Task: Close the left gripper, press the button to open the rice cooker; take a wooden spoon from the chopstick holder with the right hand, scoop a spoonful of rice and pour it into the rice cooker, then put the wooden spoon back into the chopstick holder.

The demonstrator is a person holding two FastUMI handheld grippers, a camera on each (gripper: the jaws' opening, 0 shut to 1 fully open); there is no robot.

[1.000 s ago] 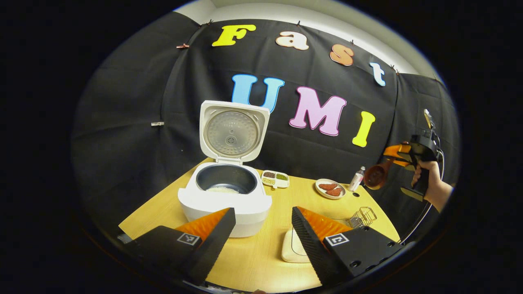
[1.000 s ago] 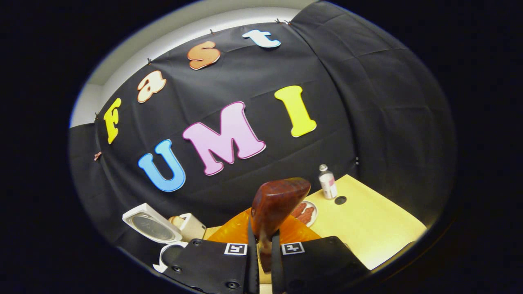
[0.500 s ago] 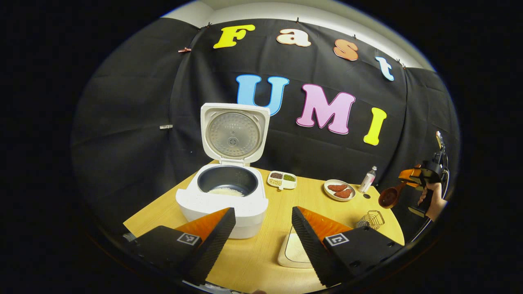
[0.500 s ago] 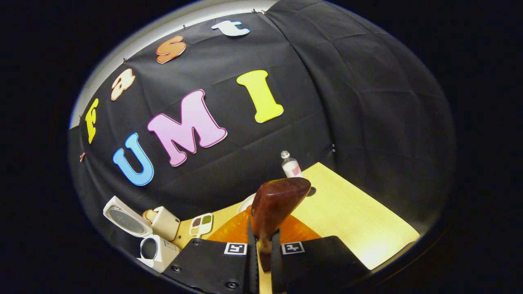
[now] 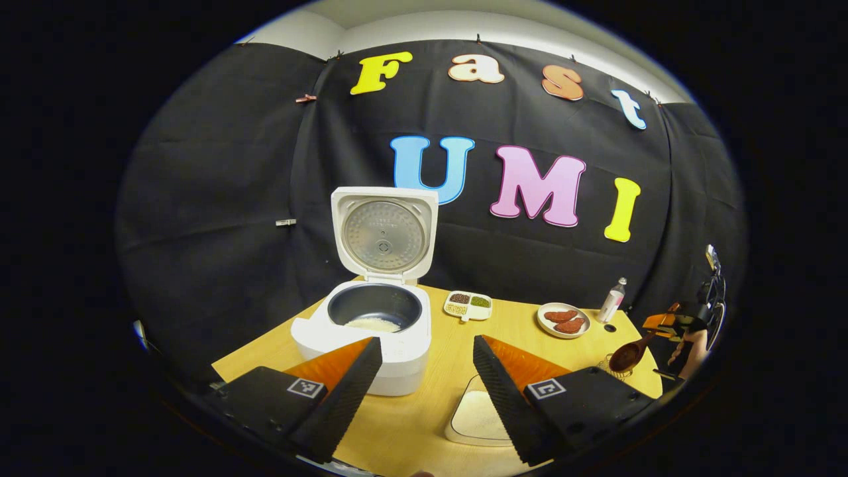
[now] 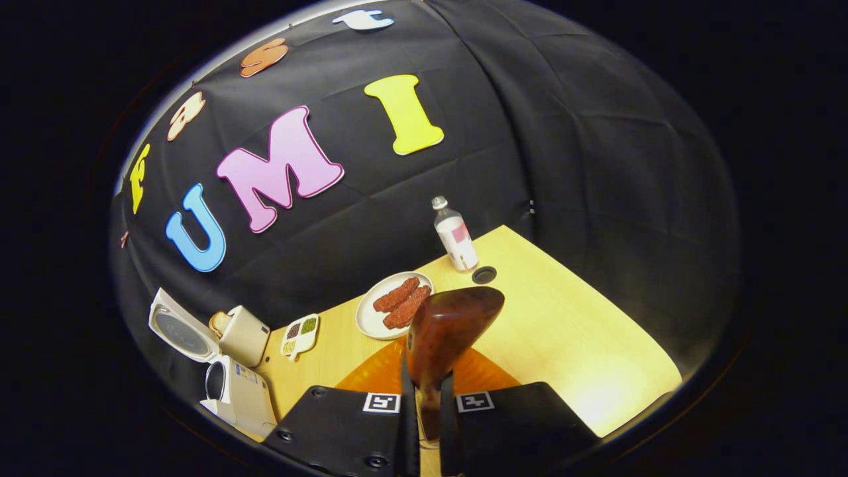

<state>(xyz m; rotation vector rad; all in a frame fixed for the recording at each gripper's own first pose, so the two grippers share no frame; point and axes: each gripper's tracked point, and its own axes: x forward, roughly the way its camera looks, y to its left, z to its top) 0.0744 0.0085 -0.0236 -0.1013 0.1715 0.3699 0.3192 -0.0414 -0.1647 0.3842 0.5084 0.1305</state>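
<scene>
Right hand-held gripper [image 6: 424,424]: fingers clamped on the handle of the wooden spoon [image 6: 447,331], bowl pointing up and away from the camera. In the left gripper view the same spoon shows far right, bowl low, just above or at the wire chopstick holder [image 5: 613,366]; touching or apart, can't tell.

Left hand-held gripper [image 5: 424,391]: fingers wide apart, nothing between them, hovering over the near edge of the surface [image 5: 424,424].

Rice cooker [image 5: 371,331]: lid up, pot exposed, pale layer of rice at the pot bottom. Sits left-centre on the surface, well apart from the spoon.

Rice tray [image 5: 477,417]: shallow white dish w/ rice, near edge, partly behind the left gripper's right finger.

Other items: divided dish of grains/beans [image 5: 468,305], plate w/ reddish pieces [image 6: 394,305], small bottle [image 6: 455,235], dark round hole in the surface beside the bottle.

Step (judgement): button press done, since lid is open; rice in pot suggests the scoop-and-pour is done too. Spoon bowl looks empty, though its inside is poorly seen. Likely in hand: return of spoon to holder.

Next move calls for: lining the spoon up over the holder's opening, lowering it in, then opening the fingers w/o tipping the light wire basket.

Hidden / unclear: holder mostly behind the spoon and at the lens edge, strongly distorted; holder's contents not legible; person's hand [image 5: 689,344] barely visible; cooker button not made out.
</scene>
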